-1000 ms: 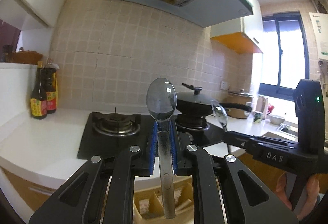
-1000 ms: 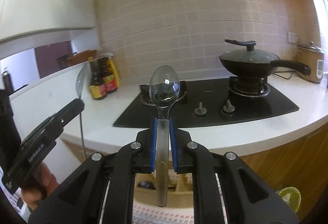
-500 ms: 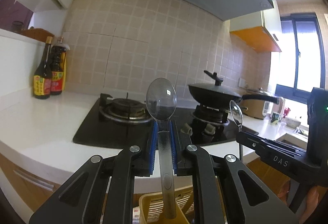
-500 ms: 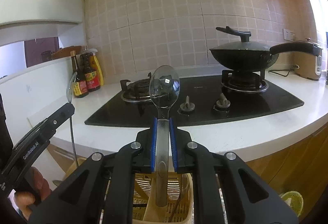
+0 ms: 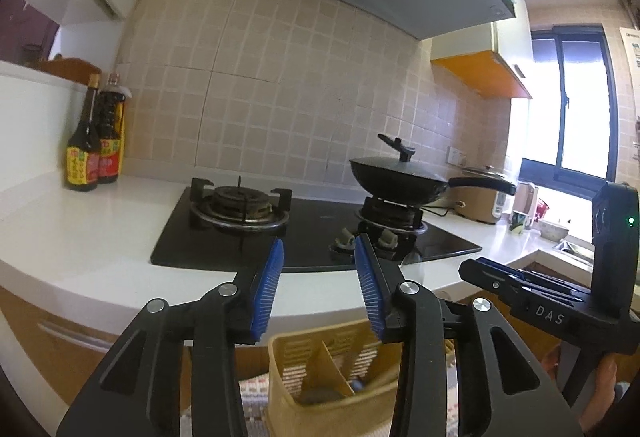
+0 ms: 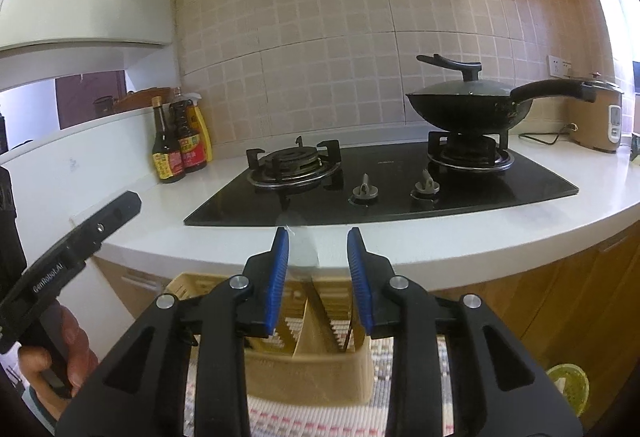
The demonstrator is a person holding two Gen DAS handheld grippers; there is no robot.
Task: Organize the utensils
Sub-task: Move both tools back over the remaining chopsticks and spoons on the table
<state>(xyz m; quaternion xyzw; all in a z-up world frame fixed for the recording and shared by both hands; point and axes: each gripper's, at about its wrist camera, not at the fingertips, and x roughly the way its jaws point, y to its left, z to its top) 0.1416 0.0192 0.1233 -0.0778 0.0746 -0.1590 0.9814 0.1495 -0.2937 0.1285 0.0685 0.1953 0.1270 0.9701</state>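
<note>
— What do the grippers show?

— My left gripper (image 5: 318, 277) has its fingers spread wide with nothing between the blue pads (image 5: 266, 285). My right gripper (image 6: 318, 273) is spread wide too, and bare.

— And the caddy?

— The yellow caddy (image 5: 280, 393) stands just below both, on a woven mat (image 6: 316, 421) in front of the counter (image 6: 460, 237). Its contents are blurred; I cannot make out utensils.

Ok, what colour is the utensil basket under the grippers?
Pale yellow utensil basket, clearest in the left wrist view.
</note>
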